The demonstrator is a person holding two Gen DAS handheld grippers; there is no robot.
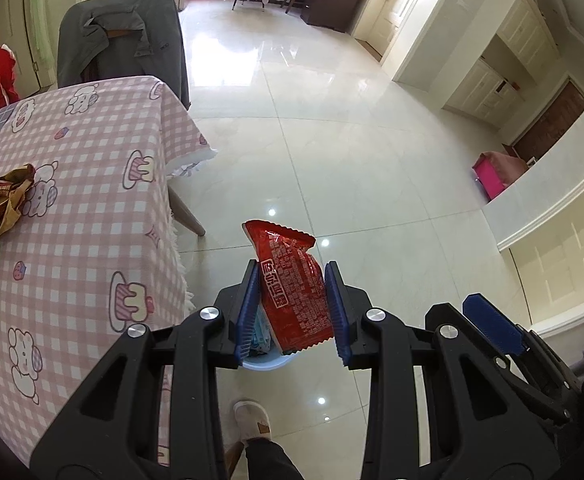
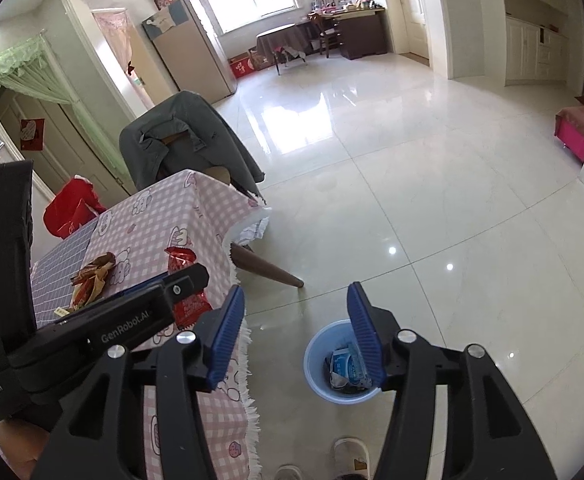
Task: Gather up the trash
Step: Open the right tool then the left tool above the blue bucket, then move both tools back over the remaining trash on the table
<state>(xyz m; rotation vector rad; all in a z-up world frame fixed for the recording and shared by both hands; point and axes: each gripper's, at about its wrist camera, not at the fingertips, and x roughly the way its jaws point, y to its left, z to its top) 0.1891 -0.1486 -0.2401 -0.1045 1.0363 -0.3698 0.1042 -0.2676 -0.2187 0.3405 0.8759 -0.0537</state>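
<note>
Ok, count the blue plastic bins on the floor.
1. The round light-blue plastic wastebasket stands on the tiled floor beside the pink checked table, already holding wrappers. Others may sit outside these views.

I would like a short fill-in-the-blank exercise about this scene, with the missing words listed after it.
1. The left tongs are shut on a ____ snack packet.
2. The right tongs hold ____.
3. The bin on the floor is light ____.
4. The tablecloth has a pink and white ____ pattern.

Missing words: red; nothing; blue; checked
</note>
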